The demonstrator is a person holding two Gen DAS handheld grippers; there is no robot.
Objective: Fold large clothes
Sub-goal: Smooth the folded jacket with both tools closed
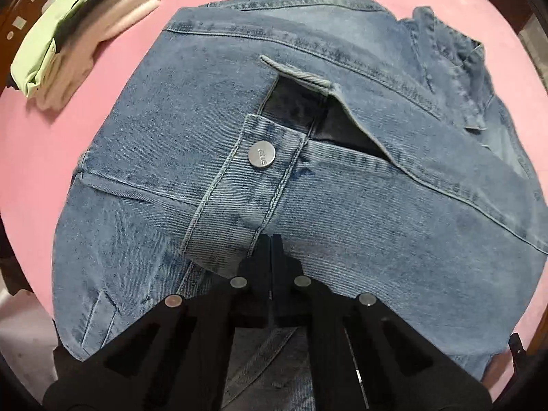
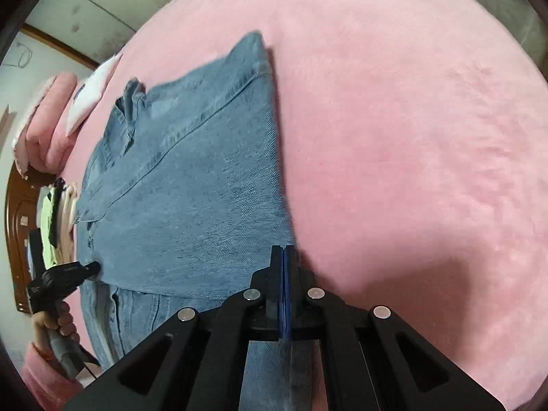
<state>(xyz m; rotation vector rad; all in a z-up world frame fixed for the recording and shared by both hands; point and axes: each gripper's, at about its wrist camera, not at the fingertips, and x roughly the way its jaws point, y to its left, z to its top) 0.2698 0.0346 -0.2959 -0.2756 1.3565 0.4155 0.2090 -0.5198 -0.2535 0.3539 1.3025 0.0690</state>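
Observation:
A blue denim jacket [image 1: 171,157] lies spread on the pink bedcover [image 1: 37,144], one sleeve cuff with a metal button [image 1: 262,154] folded across it. My left gripper [image 1: 271,239] points steeply down just below that cuff, its jaws pressed together with the tips sunk into the denim at the near edge of the top layer. The right wrist view shows the jacket [image 2: 205,188] and the left gripper [image 2: 97,267] at its left side. My right gripper [image 2: 283,250] is shut at the jacket's right edge, with a thin blue strip of cloth pinched between its fingers.
A stack of folded clothes [image 1: 68,34], light green on top of pale pink, sits on the bed beyond the jacket's left side. A rolled pink blanket [image 2: 51,120] and a dark wooden bed frame [image 2: 17,239] lie at the left. A hand [image 2: 58,322] holds the left gripper. Bare bedcover [image 2: 411,137] stretches to the right.

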